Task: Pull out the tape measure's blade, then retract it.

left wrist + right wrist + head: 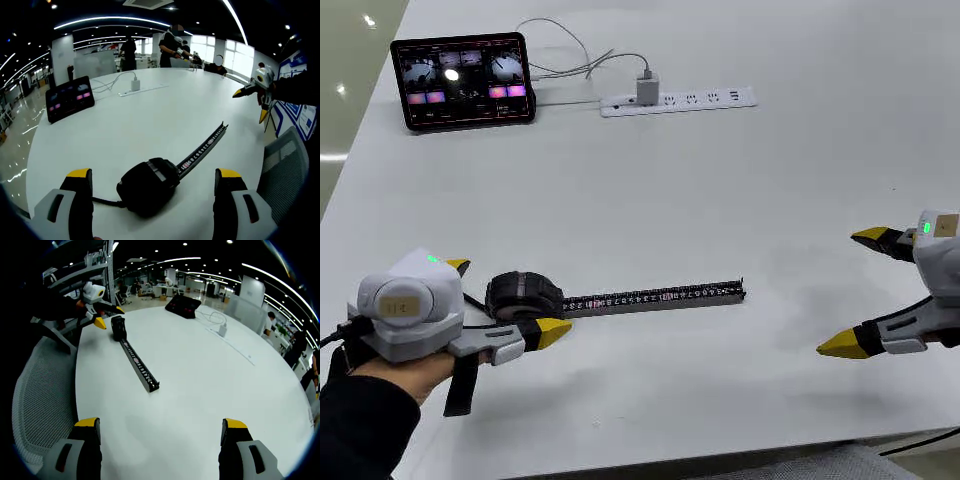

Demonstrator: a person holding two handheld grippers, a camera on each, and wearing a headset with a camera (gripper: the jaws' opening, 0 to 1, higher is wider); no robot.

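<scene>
no text can be read.

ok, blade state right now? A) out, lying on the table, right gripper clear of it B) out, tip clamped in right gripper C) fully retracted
A: the blade lies extended from the case on the table, and the right gripper is open, apart from its tip.
</scene>
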